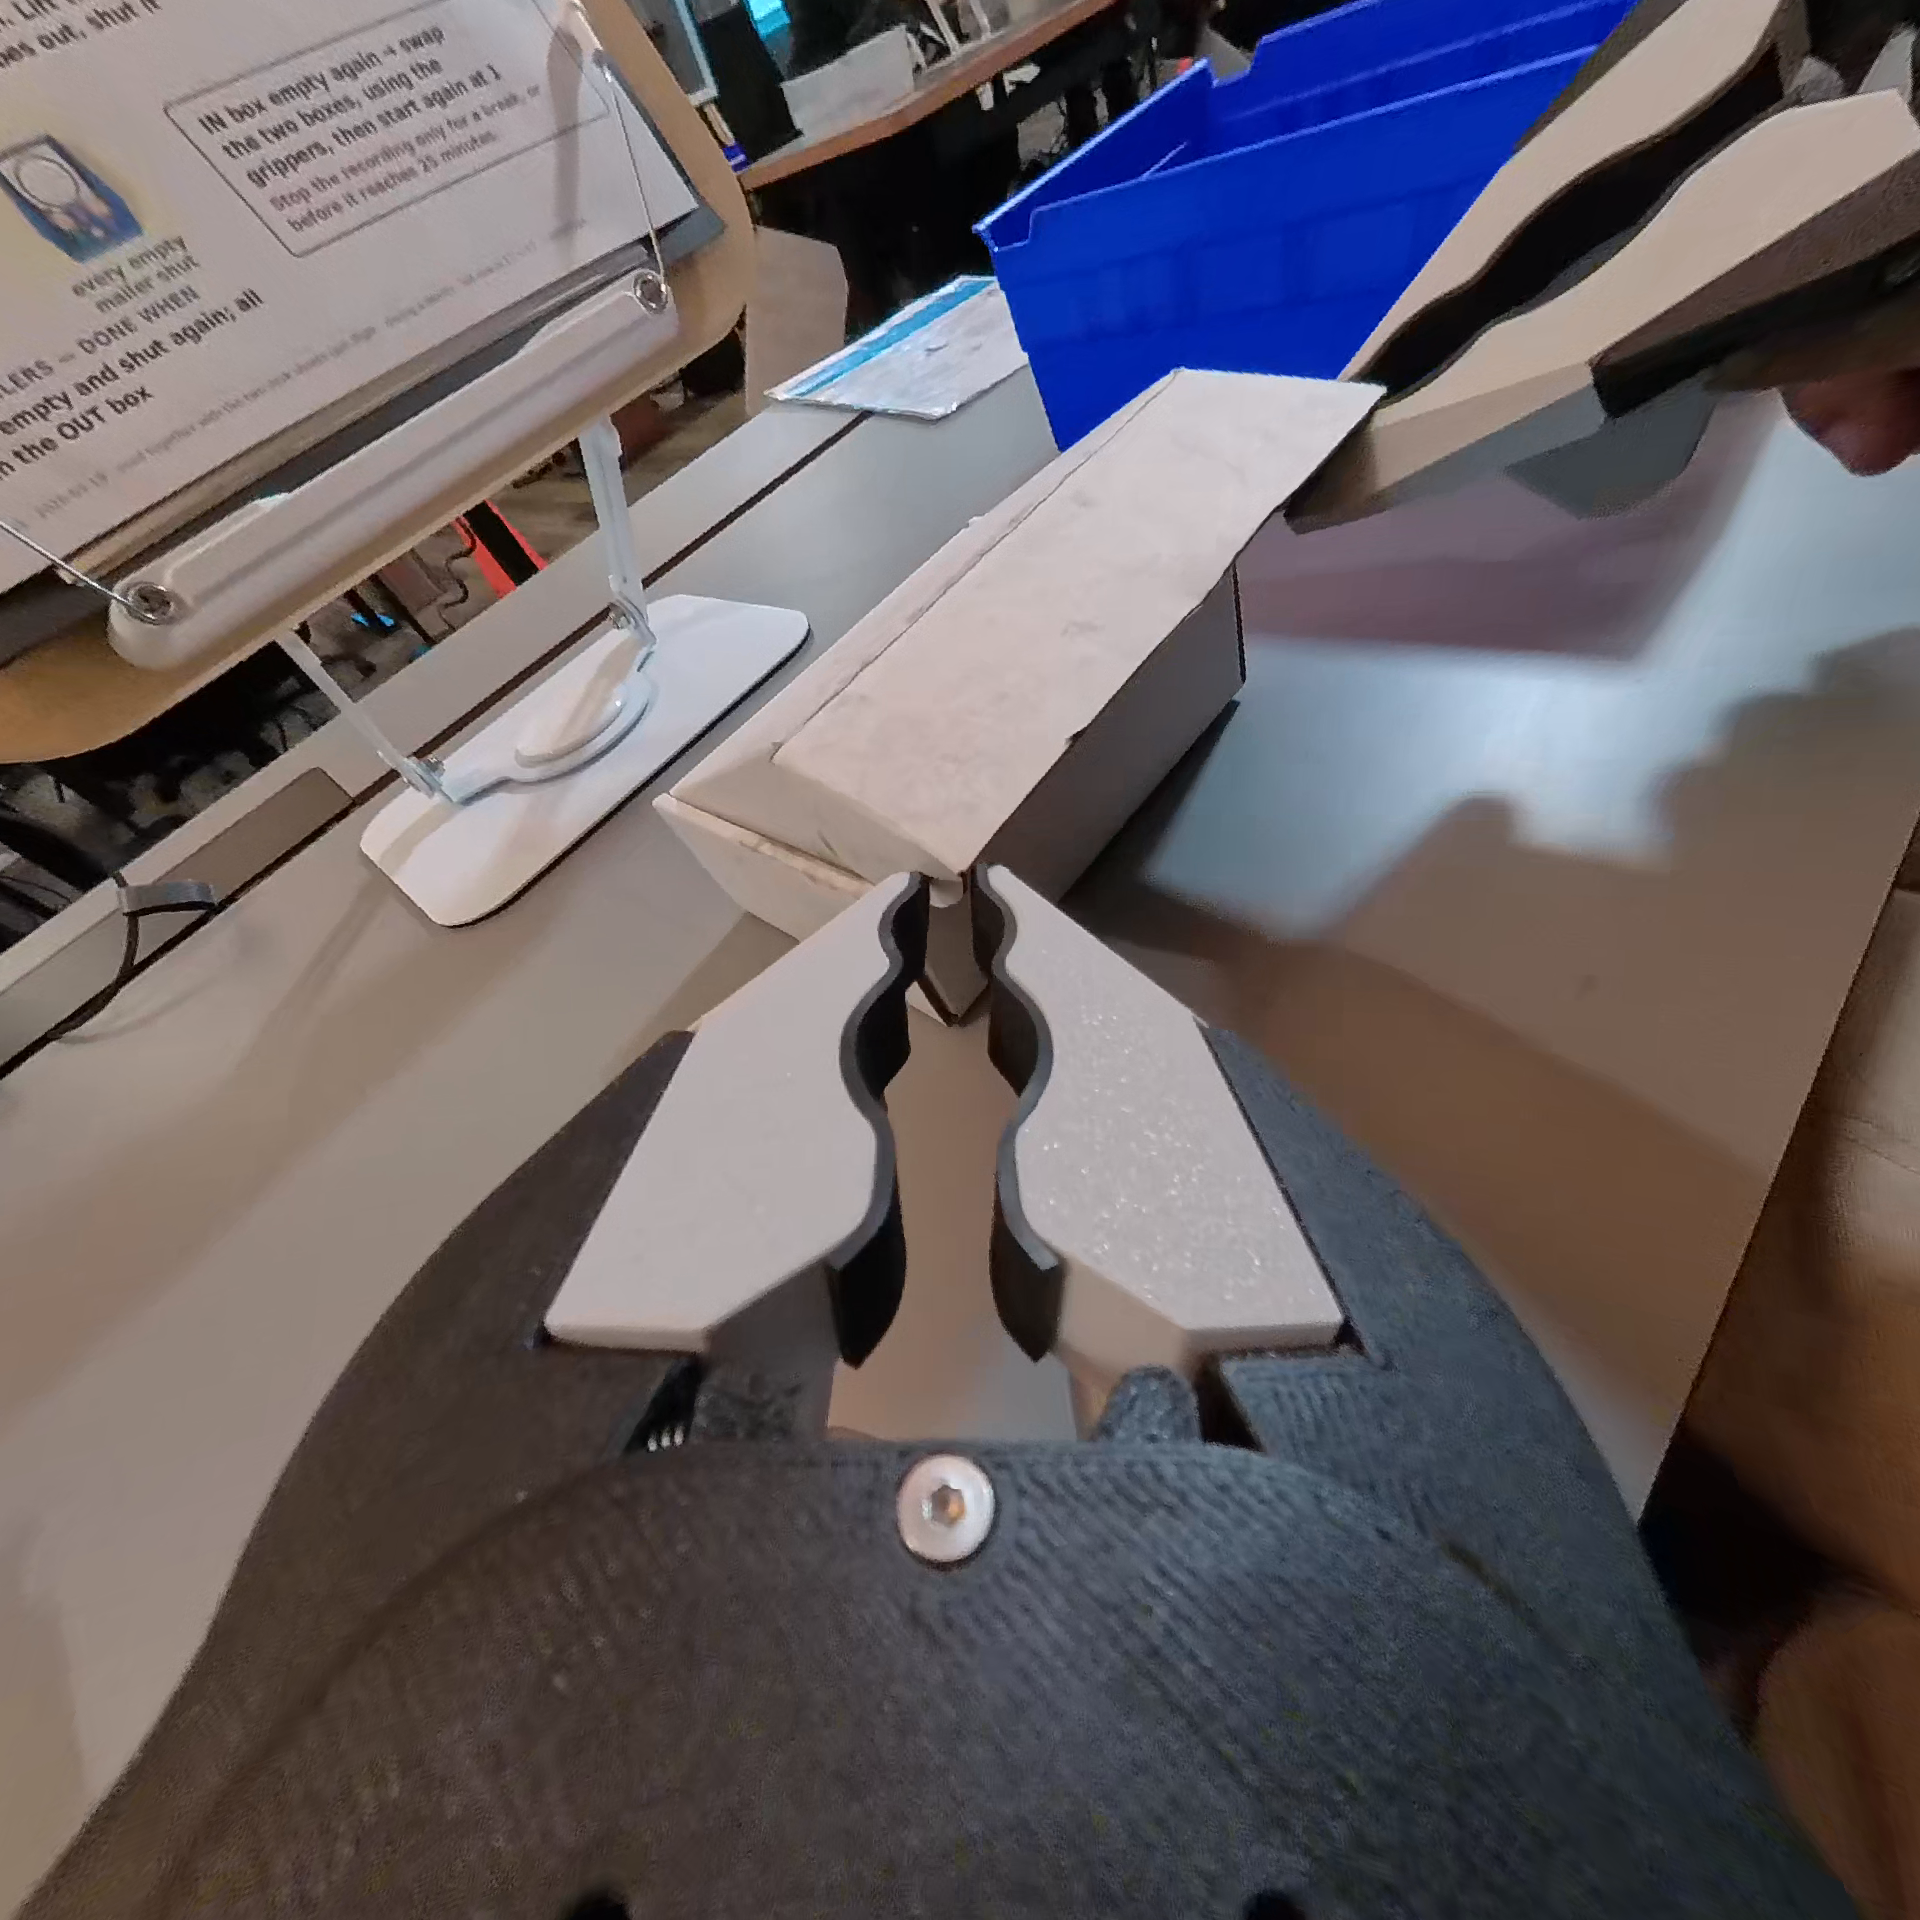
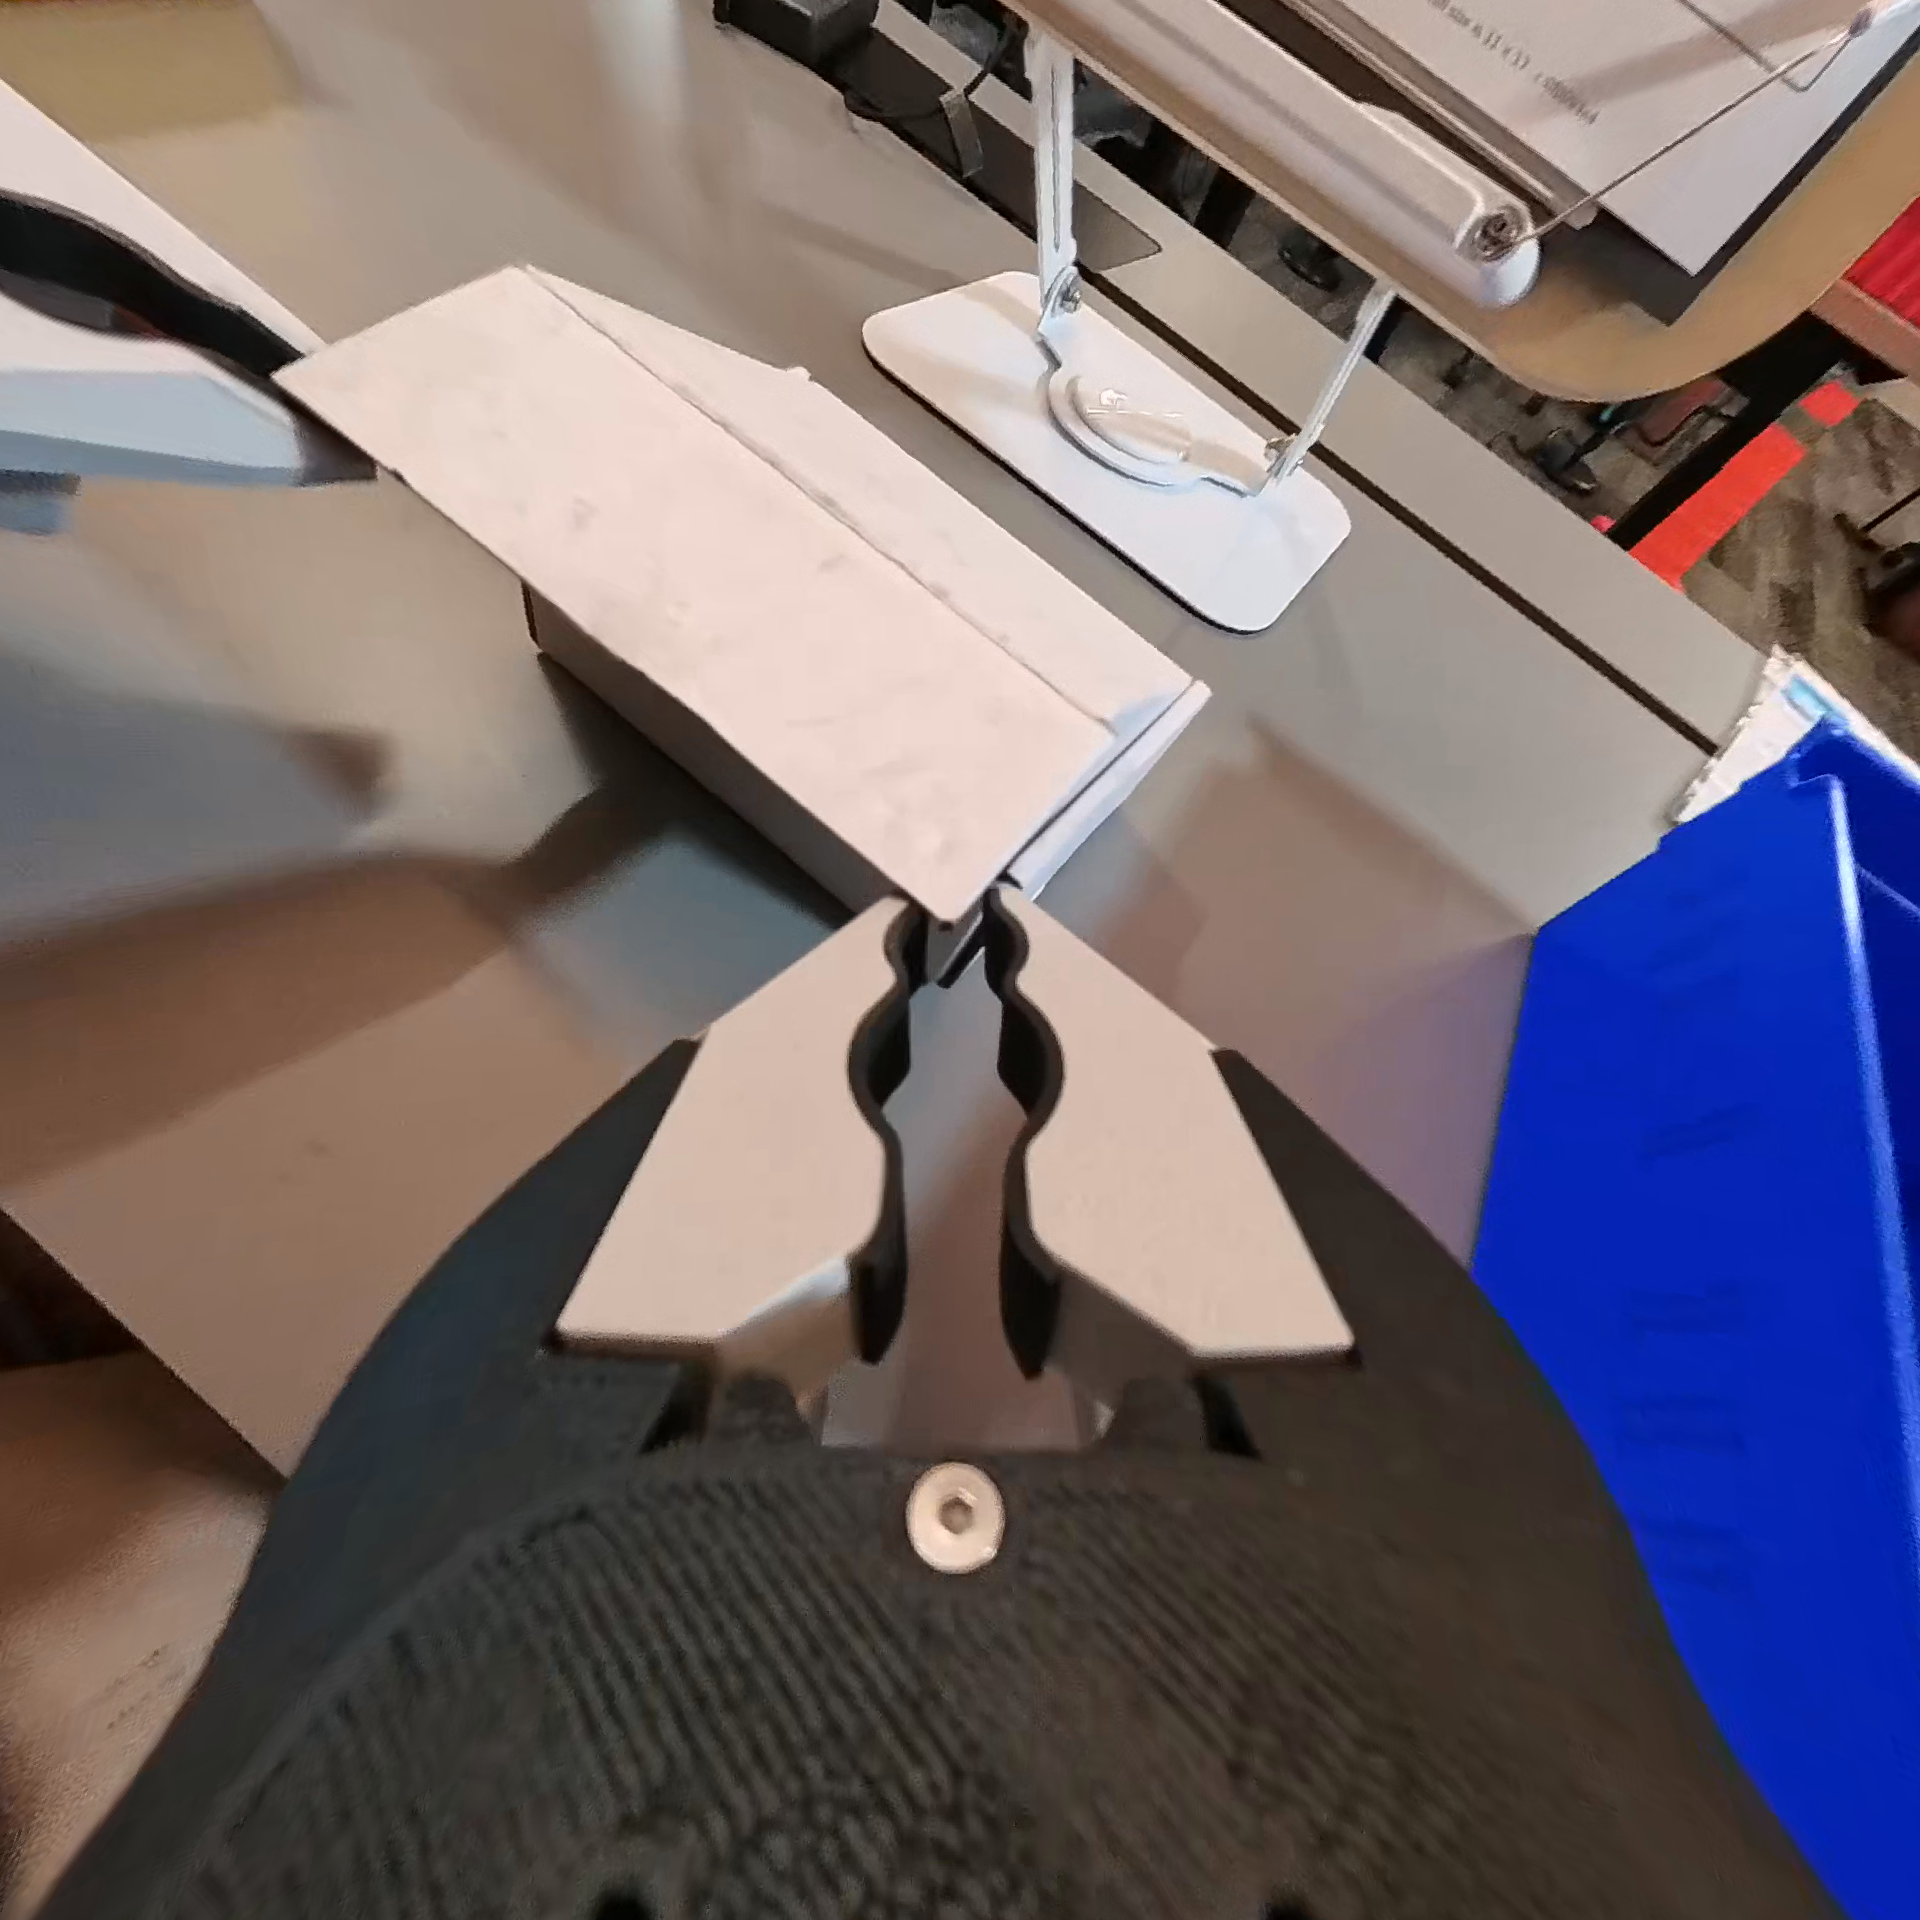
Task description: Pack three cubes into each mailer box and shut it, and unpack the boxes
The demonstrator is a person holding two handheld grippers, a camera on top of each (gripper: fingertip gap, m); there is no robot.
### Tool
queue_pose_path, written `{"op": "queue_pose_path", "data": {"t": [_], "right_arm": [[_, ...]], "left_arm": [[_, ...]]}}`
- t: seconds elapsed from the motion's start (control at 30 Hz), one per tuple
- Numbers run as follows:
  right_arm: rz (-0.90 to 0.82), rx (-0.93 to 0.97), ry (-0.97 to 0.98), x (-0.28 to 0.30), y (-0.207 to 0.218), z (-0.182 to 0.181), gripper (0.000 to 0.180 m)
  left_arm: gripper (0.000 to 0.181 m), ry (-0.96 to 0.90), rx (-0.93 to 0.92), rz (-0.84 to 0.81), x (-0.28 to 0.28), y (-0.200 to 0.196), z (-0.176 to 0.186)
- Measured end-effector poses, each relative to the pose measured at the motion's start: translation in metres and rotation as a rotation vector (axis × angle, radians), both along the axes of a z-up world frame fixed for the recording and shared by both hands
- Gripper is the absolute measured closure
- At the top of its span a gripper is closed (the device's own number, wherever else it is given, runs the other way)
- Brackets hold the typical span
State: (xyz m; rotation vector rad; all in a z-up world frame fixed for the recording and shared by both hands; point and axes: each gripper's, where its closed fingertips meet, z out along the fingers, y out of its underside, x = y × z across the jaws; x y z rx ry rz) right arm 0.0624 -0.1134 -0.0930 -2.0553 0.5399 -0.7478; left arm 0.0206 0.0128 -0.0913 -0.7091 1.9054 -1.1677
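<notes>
A white mailer box (image 1: pixel 1039 644) lies on the grey table (image 1: pixel 260 1091), its lid down or nearly down. My left gripper (image 1: pixel 951 899) is shut on the near corner of the lid's front flap. My right gripper (image 2: pixel 951 925) is shut on the flap's other corner, and the box (image 2: pixel 748 582) runs away from it. The right gripper also shows in the left wrist view (image 1: pixel 1340 457) at the far corner. The left gripper shows in the right wrist view (image 2: pixel 312 447) at the far left corner. No cubes are in view; the box's inside is hidden.
A blue plastic bin (image 1: pixel 1247 281) stands behind the box, and is close on the right in the right wrist view (image 2: pixel 1714 1195). A white document stand (image 1: pixel 582 727) with a printed sheet stands beyond the box (image 2: pixel 1122 416). A brown surface (image 1: pixel 1818 1247) borders the table's right edge. There is about 15 cm between the tips of the two grippers.
</notes>
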Motion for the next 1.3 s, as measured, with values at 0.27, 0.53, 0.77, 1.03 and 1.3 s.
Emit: {"op": "queue_pose_path", "data": {"t": [0.27, 0.53, 0.77, 1.03, 1.3], "right_arm": [[0.019, -0.032, 0.099, -0.006, -0.001, -0.002, 0.175], [0.036, 0.060, 0.304, -0.010, -0.002, -0.003, 0.175], [0.036, 0.029, 0.371, -0.013, -0.002, -0.008, 0.175], [0.038, -0.049, 0.345, -0.013, -0.002, -0.022, 0.177], [0.038, -0.072, 0.319, -0.010, -0.004, -0.026, 0.178]], "left_arm": [[0.173, -0.024, -0.048, -0.004, -0.001, 0.001, 0.008], [0.176, 0.022, -0.122, -0.038, -0.004, -0.001, 0.012], [0.176, 0.070, -0.138, -0.036, -0.004, -0.001, 0.008], [0.177, 0.082, -0.058, -0.010, -0.002, 0.002, -0.003], [0.178, 0.137, -0.041, -0.035, -0.003, -0.001, -0.010]]}}
